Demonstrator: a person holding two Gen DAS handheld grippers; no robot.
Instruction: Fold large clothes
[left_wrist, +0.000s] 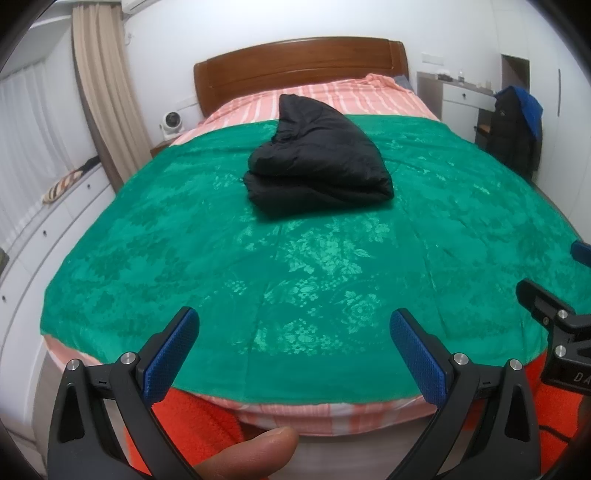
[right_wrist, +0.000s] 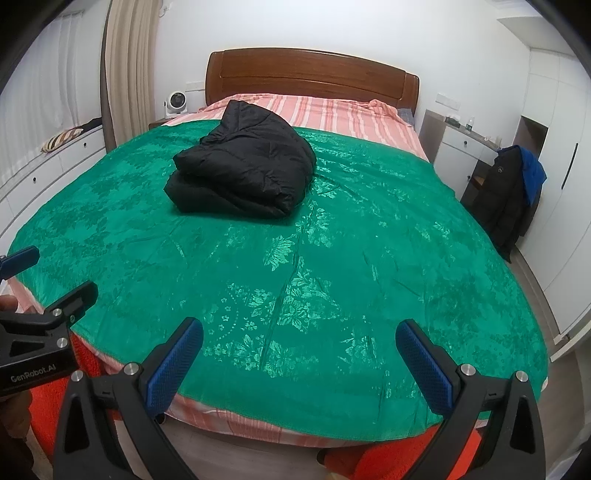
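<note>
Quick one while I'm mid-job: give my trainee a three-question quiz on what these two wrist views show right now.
1. True or false: the black jacket lies folded on the green cover.
2. What does the left gripper hold? A) the jacket B) the cover C) nothing
3. What piece of furniture stands behind the striped sheet at the far end?

Key:
1. True; it is a compact bundle in the middle of the bed.
2. C; both it and the right gripper are open near the foot of the bed.
3. The wooden headboard.

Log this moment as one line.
jacket: folded on green cover | left gripper: open, empty | right gripper: open, empty
</note>
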